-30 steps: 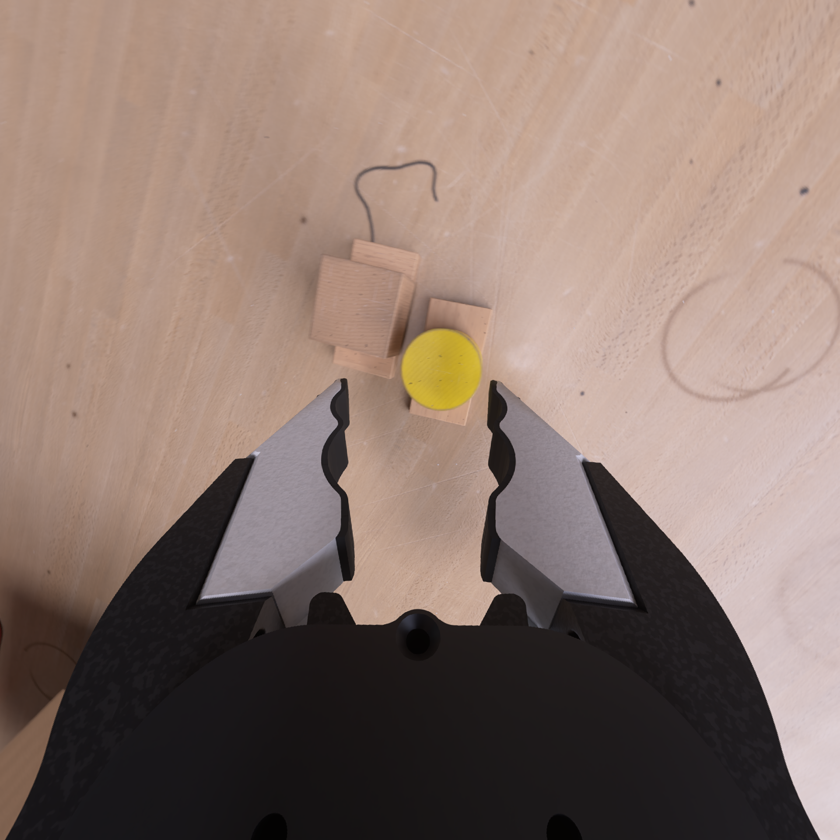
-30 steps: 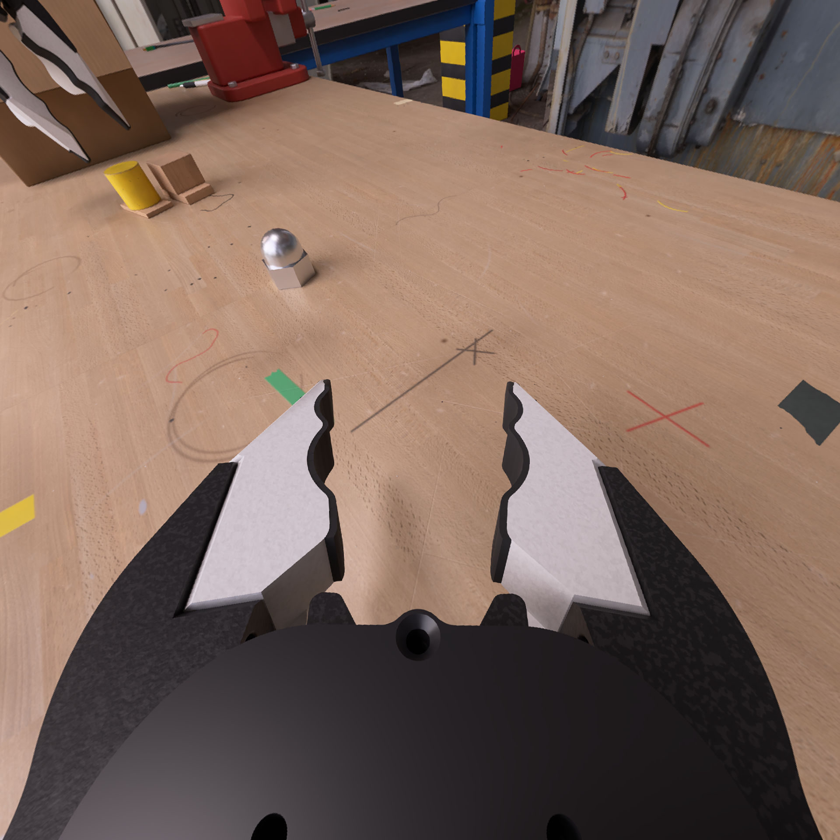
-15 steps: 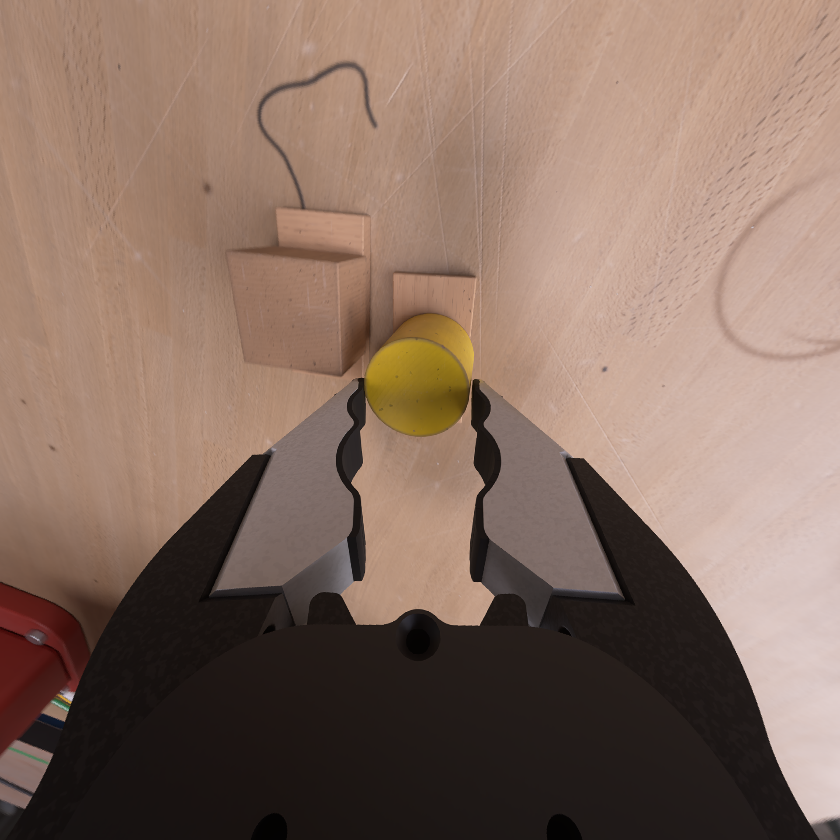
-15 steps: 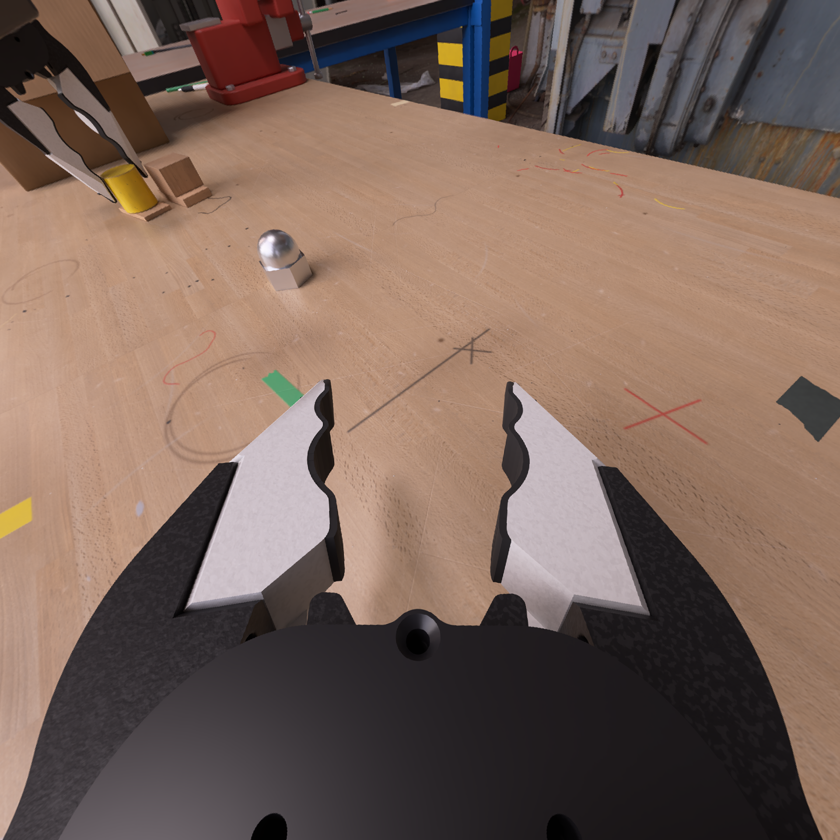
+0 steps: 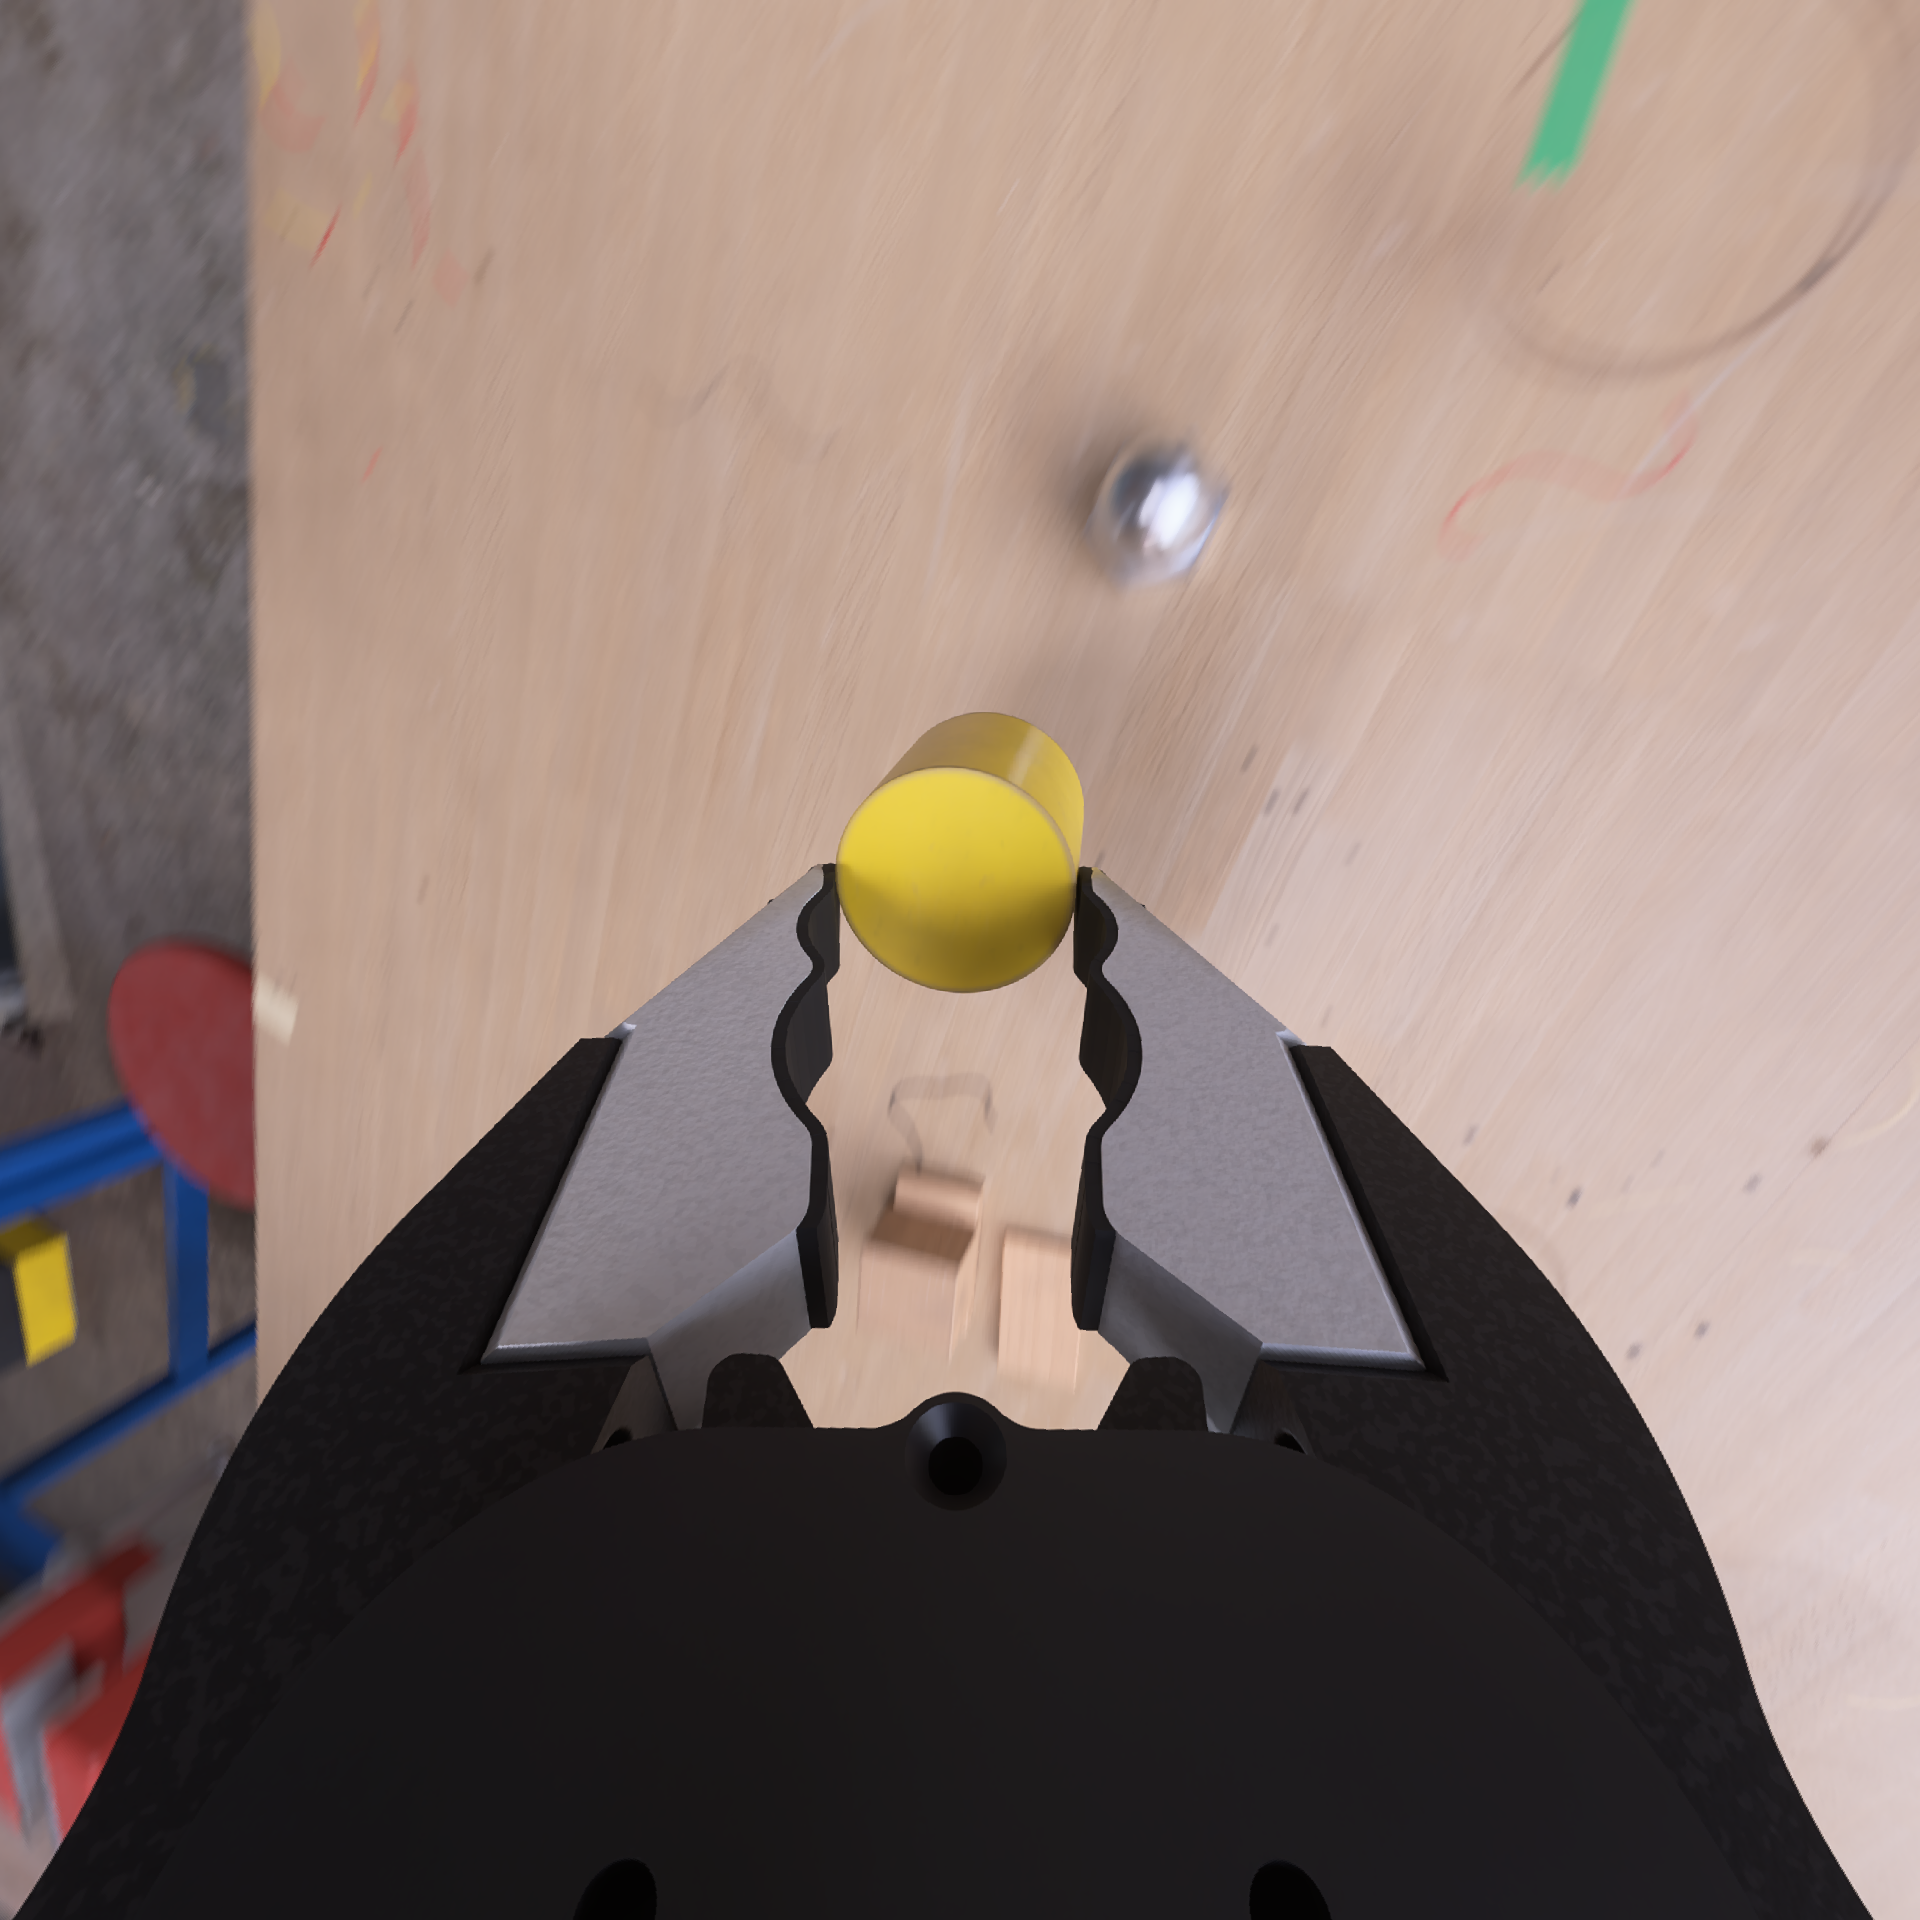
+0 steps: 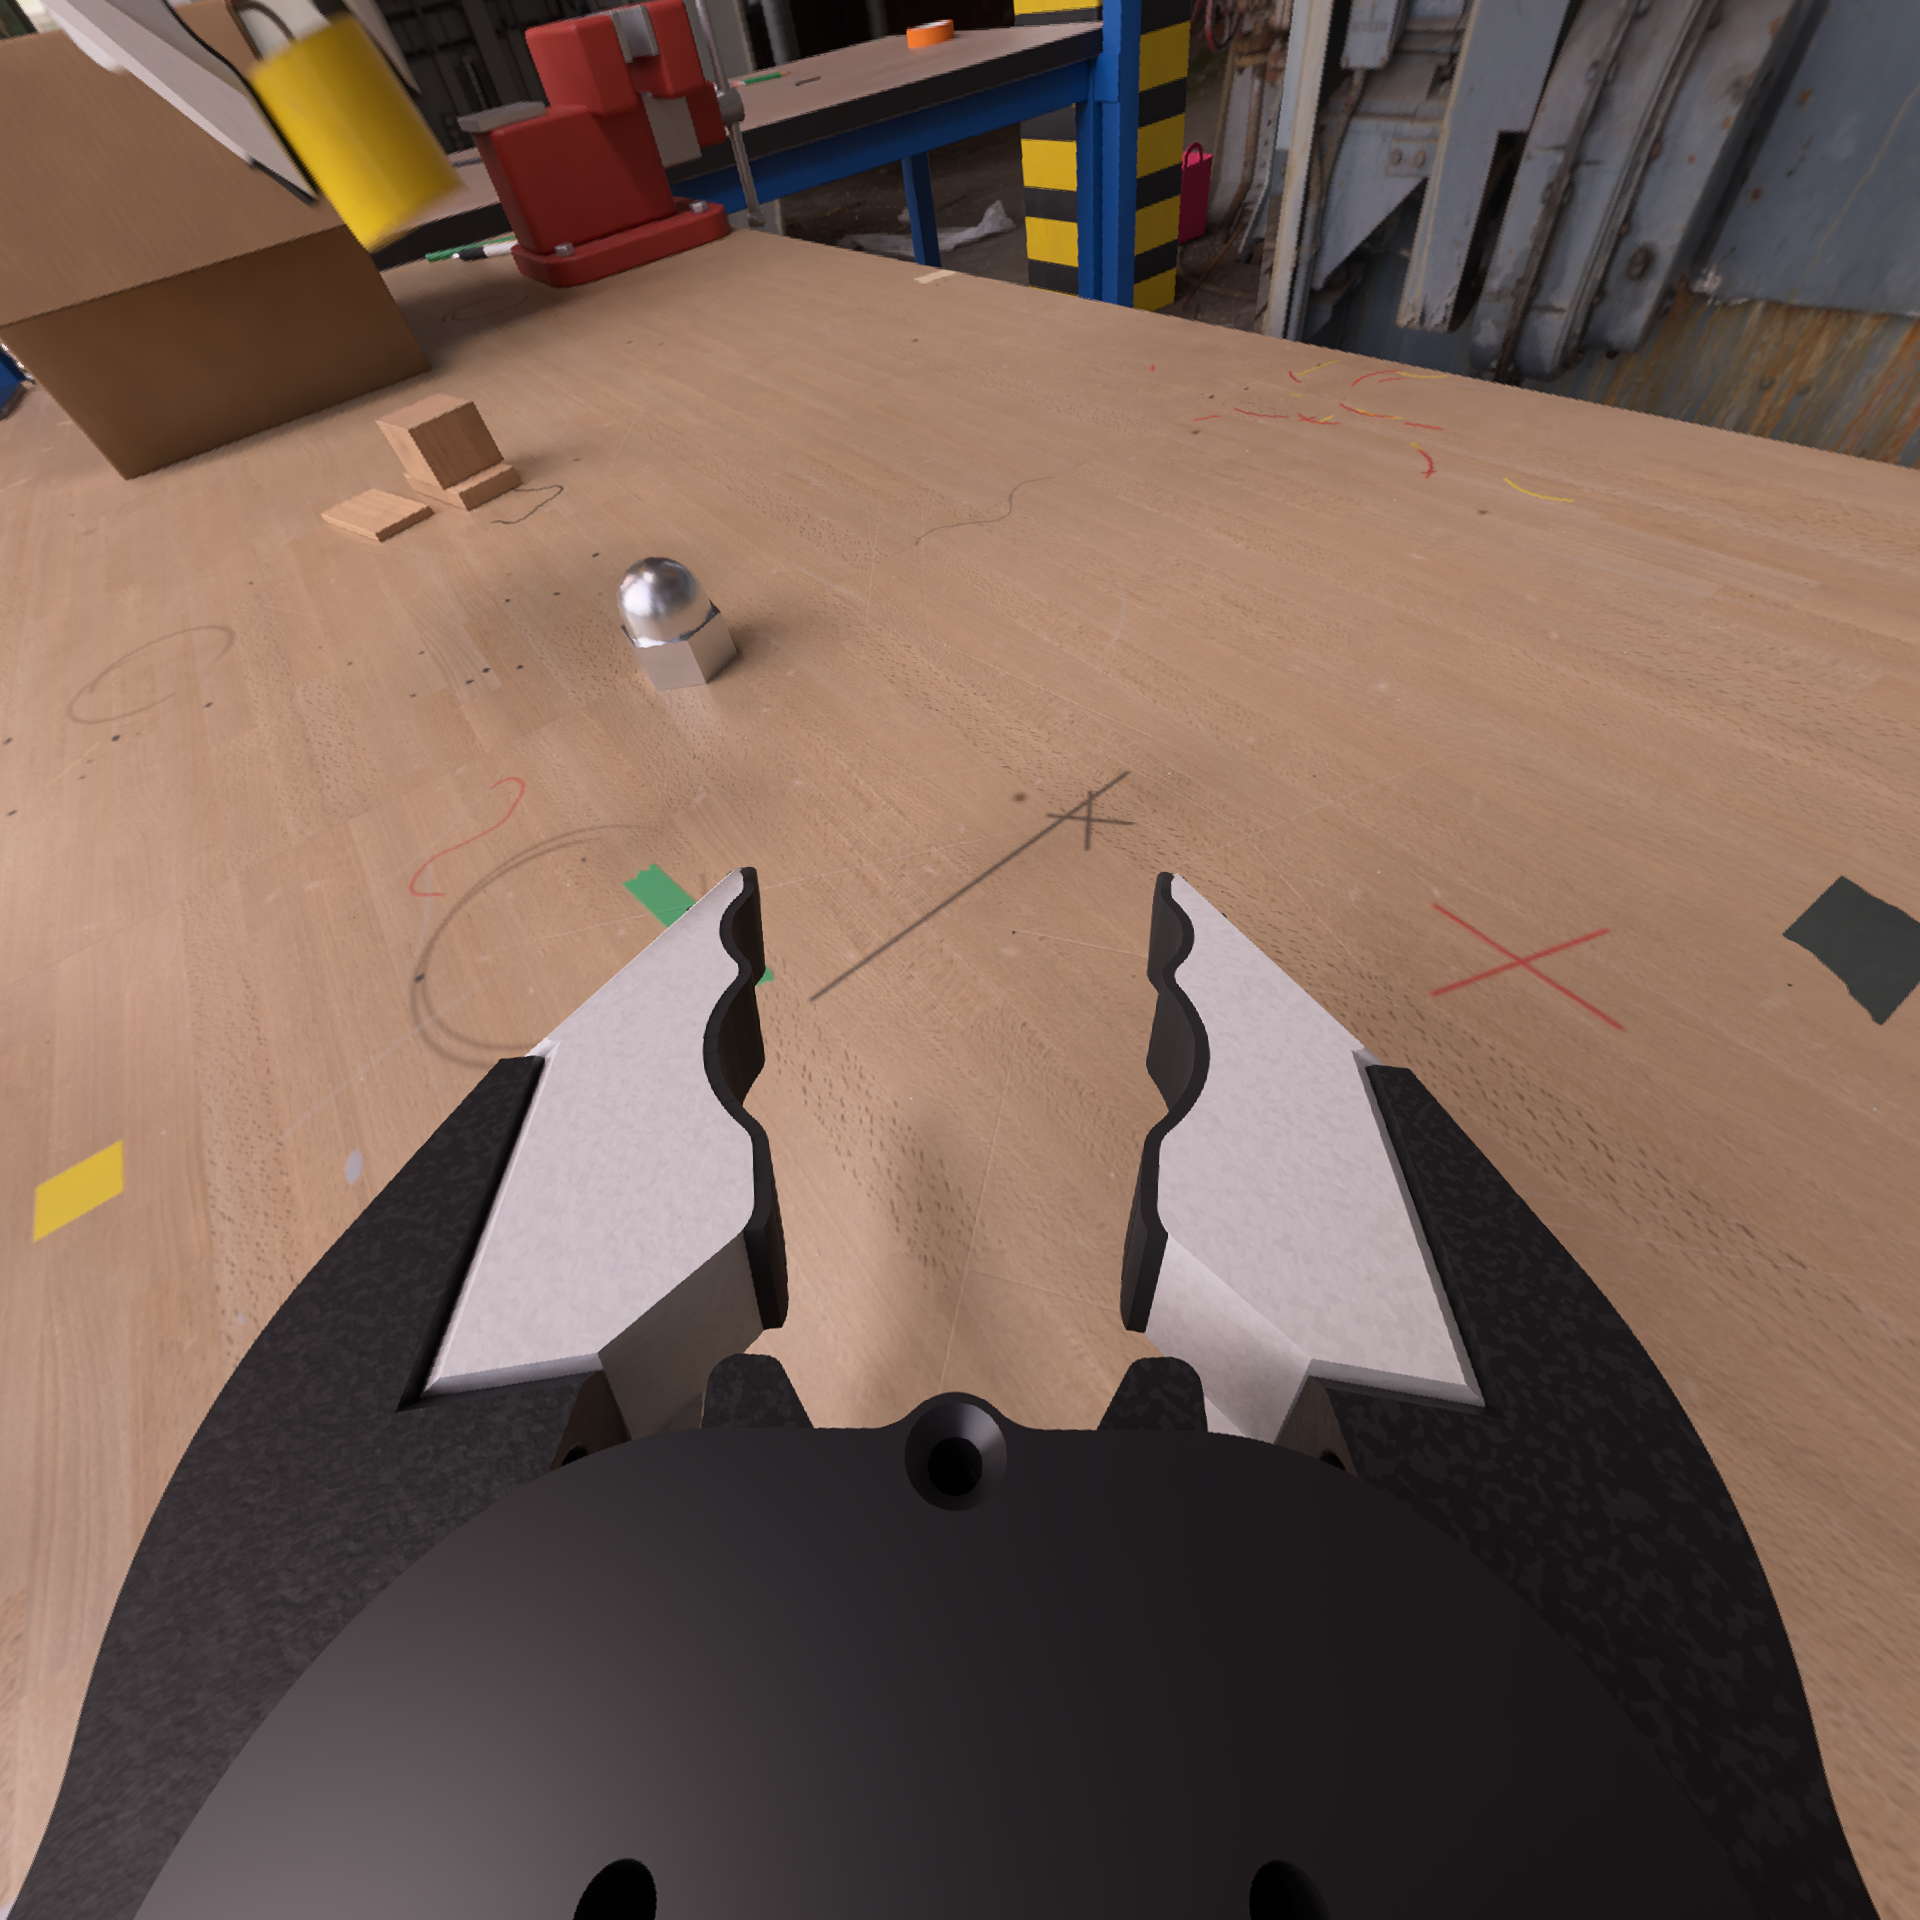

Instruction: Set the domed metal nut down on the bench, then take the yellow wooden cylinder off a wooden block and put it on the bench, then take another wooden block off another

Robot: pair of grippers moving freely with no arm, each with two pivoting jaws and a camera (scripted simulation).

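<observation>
Your left gripper (image 5: 956, 894) pinches the yellow cylinder (image 5: 954, 896) at its fingertips, high above the bench (image 6: 1247, 644). Your right gripper (image 6: 954, 894) gapes wide, holding nothing.

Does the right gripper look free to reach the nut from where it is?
Probably yes: the right gripper is open and empty, and only bare bench lies between it and the nut, ahead to its left.

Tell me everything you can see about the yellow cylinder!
The yellow wooden cylinder is short and round, plain bright yellow with a flat circular end and a smooth side. The left gripper pinches it by the side between its fingertips. It hangs tilted in the air, high above the bench, touching nothing but the fingers. The flat wooden block below has nothing on it. In the right wrist view the cylinder looks blurred.
</observation>
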